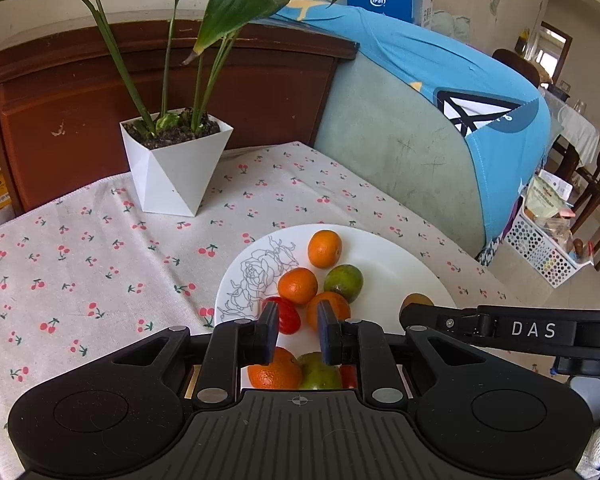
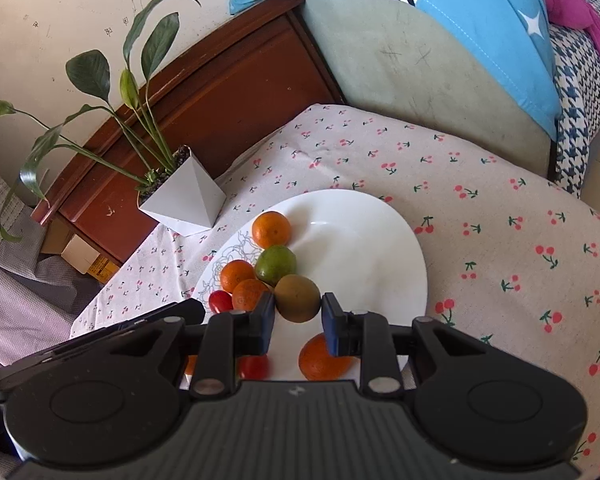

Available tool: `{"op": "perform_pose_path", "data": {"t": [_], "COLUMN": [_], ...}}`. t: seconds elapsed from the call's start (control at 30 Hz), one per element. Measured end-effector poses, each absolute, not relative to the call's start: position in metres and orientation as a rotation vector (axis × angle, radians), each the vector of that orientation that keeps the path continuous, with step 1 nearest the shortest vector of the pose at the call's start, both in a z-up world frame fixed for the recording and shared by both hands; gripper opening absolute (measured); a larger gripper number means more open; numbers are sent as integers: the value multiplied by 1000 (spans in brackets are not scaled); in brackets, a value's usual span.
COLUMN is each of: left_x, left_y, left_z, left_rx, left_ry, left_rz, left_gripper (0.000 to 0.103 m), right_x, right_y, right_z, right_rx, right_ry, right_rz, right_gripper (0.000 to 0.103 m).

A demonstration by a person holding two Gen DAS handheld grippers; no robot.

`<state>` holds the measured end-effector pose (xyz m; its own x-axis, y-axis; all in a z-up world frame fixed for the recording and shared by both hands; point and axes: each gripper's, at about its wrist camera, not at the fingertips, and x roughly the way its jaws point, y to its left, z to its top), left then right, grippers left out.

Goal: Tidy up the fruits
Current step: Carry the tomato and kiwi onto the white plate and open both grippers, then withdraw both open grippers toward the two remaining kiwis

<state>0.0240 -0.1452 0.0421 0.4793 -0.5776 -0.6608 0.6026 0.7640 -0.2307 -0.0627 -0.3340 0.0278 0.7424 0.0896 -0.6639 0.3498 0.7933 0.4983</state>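
The fruits sit crowded on the left half of a white plate (image 2: 364, 240) with a line-drawn flower on its rim, and the plate rests on a cherry-print tablecloth (image 2: 500, 240); in the right wrist view a brownish kiwi (image 2: 298, 298) lies nearest the fingers, touching a green citrus (image 2: 277, 265) behind it, with three oranges (image 2: 271, 229) and a cherry tomato (image 2: 220, 301) strung along the patterned edge; another orange (image 2: 320, 358) and a second tomato (image 2: 254, 366) show under the tool, close to the near rim.

The right gripper (image 2: 298, 320) hangs over the plate with its jaws drawn nearly together and nothing clamped, the kiwi lying just ahead of the tips rather than between the pads; the left gripper (image 1: 298, 332) is likewise clenched on nothing, poised above an orange (image 1: 328, 310) and a tomato (image 1: 282, 314); the right tool's arm crosses the left view at the plate's far side.

My reading is that sorting is at its start, since kinds are mixed; to do the pick well, the jaws need to spread before descending, wider than the chosen fruit; approach from above, centre the fruit, and close gently, because round fruit rolls and tomatoes bruise; take an outer piece first so neighbours are not shoved; the bare right half of the plate offers room; the white faceted planter (image 1: 176, 160) stands well apart.
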Motion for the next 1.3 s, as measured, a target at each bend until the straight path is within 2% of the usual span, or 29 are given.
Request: {"op": "perform_pose_path", "data": {"t": [0.2,0.23,0.3,0.37,0.5,0.67,1.3], "left_x": [21,21,20,20,23,28,50], "left_y": [-148,-148,-146,-141,-130,-112,-49], "left_z": [45,47,50,54,62,69,62], "left_rx": [31,30,31,20,-7,-35,-84], "left_ry": [784,780,772,761,753,749,804], "left_rz": [-728,-727,-709,-701,-667,-623,-424], "left_gripper": [22,24,37,39,55,61,61], "right_x": [-63,-64,-64,-65,-63,-61,-50], "right_y": [-337,-337,-336,-335,-326,-307,-219], "right_z": [24,26,28,29,33,39,37], "right_rx": [690,687,687,691,663,612,457], "right_ry": [732,726,716,710,706,698,755], "right_rz": [-170,-171,-170,-159,-119,-35,232], "right_gripper": [28,28,29,29,29,29,29]}}
